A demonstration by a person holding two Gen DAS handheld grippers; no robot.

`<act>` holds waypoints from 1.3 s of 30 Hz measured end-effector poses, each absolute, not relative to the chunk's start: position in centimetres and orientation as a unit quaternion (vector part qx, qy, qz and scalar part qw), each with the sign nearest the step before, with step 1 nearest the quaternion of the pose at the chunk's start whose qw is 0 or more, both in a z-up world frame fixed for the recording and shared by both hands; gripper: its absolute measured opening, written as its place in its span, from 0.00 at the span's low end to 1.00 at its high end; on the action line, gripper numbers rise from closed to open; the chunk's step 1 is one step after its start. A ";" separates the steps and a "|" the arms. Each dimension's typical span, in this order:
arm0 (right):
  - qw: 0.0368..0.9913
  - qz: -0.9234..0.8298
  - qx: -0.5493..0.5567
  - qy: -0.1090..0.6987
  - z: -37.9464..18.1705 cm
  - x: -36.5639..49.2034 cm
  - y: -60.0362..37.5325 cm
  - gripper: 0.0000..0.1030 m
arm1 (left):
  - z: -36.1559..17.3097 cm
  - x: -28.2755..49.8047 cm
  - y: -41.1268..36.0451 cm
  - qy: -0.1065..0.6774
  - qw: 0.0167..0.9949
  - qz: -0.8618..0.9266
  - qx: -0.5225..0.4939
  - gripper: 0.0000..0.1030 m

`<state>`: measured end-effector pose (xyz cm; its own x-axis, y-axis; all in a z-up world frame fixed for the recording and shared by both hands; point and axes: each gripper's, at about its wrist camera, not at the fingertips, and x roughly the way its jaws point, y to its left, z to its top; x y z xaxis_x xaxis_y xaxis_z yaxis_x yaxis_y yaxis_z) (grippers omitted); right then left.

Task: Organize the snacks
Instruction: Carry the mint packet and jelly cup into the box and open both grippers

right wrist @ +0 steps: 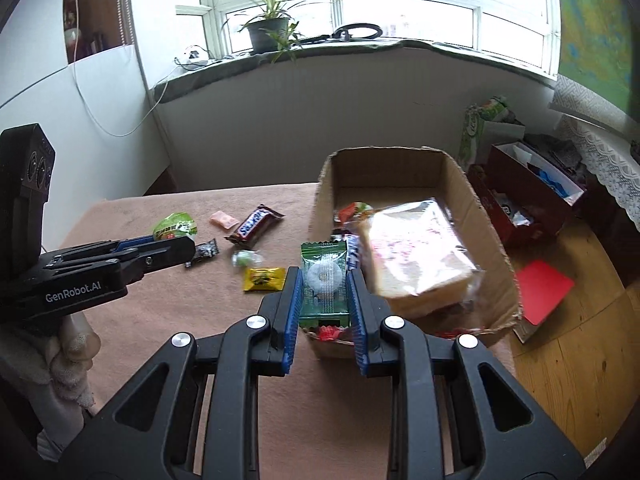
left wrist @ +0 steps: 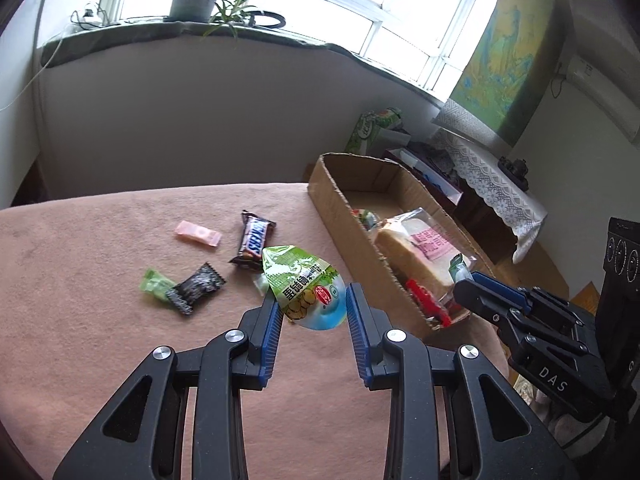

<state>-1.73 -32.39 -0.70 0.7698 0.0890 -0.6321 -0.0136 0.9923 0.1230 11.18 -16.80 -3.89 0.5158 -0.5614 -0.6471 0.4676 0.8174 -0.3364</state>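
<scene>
My left gripper (left wrist: 312,308) is shut on a green jelly cup (left wrist: 306,288) and holds it above the pink tablecloth (left wrist: 80,320). My right gripper (right wrist: 324,284) is shut on a green wrapped candy (right wrist: 323,280) at the near edge of the cardboard box (right wrist: 472,200). The box holds a bagged bread slice (right wrist: 416,256) and small snacks. On the cloth lie a Snickers bar (left wrist: 254,240), a pink candy (left wrist: 198,233), a black packet (left wrist: 196,286), a green candy (left wrist: 154,283) and a yellow candy (right wrist: 262,279).
The box (left wrist: 344,208) stands at the table's right edge. A red box (right wrist: 532,200) and a red sheet (right wrist: 542,292) lie on the wooden floor to the right. A wall and a window sill with a potted plant (right wrist: 268,32) stand behind the table.
</scene>
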 end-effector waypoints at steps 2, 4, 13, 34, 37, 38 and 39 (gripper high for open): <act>0.939 0.016 0.059 0.337 -0.4 -1.9 -34.0 0.23 | -3.6 11.2 -18.1 0.391 0.866 -0.306 -0.057 0.29; 0.940 0.005 0.058 0.336 -0.1 -1.9 -35.4 0.23 | -3.2 11.4 -19.3 0.387 0.866 -0.312 -0.053 0.29; 0.947 -0.010 0.043 0.319 2.5 1.8 -39.1 0.23 | -1.6 14.1 -24.1 0.375 0.868 -0.324 -0.039 0.29; 0.910 0.018 0.124 0.395 -3.1 16.6 -44.2 0.23 | -4.9 22.1 -31.9 0.429 0.848 -0.310 -0.019 0.29; 0.910 0.010 0.123 0.396 -3.4 16.8 -44.1 0.24 | -5.2 22.2 -32.1 0.432 0.846 -0.311 -0.015 0.29; 0.910 0.008 0.123 0.395 -3.3 16.8 -44.1 0.25 | -5.2 22.4 -32.2 0.433 0.846 -0.311 -0.013 0.29; 0.911 0.008 0.124 0.394 -3.2 16.8 -44.1 0.29 | -5.1 22.4 -32.2 0.432 0.846 -0.313 -0.011 0.30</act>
<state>16.76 -44.15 -3.17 0.6896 0.1118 -0.7155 0.0837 0.9691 0.2321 22.38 -32.19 -5.09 0.4307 -0.5381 -0.7246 0.5191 0.8044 -0.2889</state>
